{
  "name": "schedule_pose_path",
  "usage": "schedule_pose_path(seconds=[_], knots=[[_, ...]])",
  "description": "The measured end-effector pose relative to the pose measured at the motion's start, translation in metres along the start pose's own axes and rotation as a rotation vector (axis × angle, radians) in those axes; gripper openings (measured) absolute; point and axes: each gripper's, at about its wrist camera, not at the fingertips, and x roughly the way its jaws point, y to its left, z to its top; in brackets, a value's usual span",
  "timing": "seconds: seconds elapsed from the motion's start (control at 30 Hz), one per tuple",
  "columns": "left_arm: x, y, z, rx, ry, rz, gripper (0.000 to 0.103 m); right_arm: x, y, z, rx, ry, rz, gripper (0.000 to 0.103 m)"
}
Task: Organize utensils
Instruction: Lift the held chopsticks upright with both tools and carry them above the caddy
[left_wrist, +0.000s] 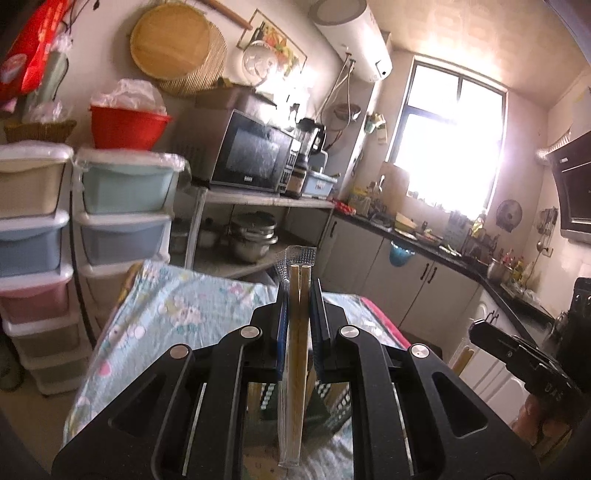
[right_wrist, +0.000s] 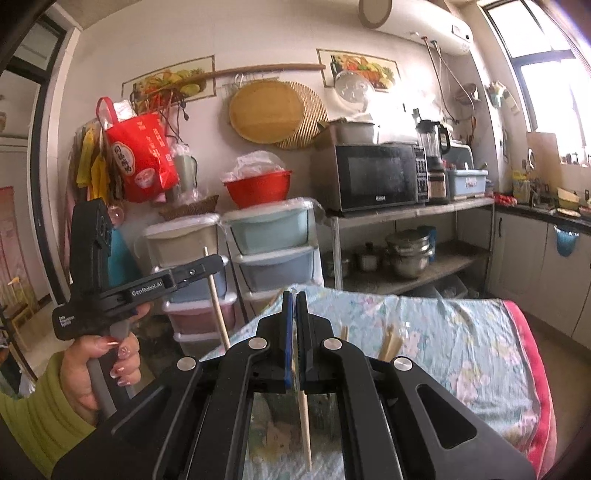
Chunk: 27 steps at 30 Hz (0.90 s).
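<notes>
My left gripper (left_wrist: 300, 295) is shut on a pair of wooden chopsticks in a clear plastic sleeve (left_wrist: 297, 332), held upright above the table. In the right wrist view the left gripper (right_wrist: 210, 264) is at the left, raised, with the chopsticks (right_wrist: 218, 302) slanting down from it. My right gripper (right_wrist: 294, 306) is shut on a single pale chopstick (right_wrist: 306, 428) that hangs down below its pads. The right gripper also shows at the right edge of the left wrist view (left_wrist: 480, 332), and a wooden utensil shows just below it. More wooden utensils (right_wrist: 389, 343) stick up just beyond the right gripper.
A table with a floral cloth (right_wrist: 461, 332) lies below both grippers. Plastic drawer towers (right_wrist: 273, 243) and a shelf with a microwave (right_wrist: 373, 177) and steel pots (right_wrist: 408, 254) stand behind it. A counter with cabinets (left_wrist: 424, 273) runs along the right.
</notes>
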Motion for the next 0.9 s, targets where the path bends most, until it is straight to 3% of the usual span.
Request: schedule_pose_path(seconds=[0.47, 0.9], knots=[[0.015, -0.006, 0.028, 0.029, -0.064, 0.039, 0.007, 0.014, 0.004, 0.049, -0.034, -0.088, -0.011, 0.002], [0.041, 0.003, 0.018, 0.018, -0.075, 0.108, 0.007, 0.046, -0.023, 0.056, -0.002, -0.084, -0.068, 0.002]])
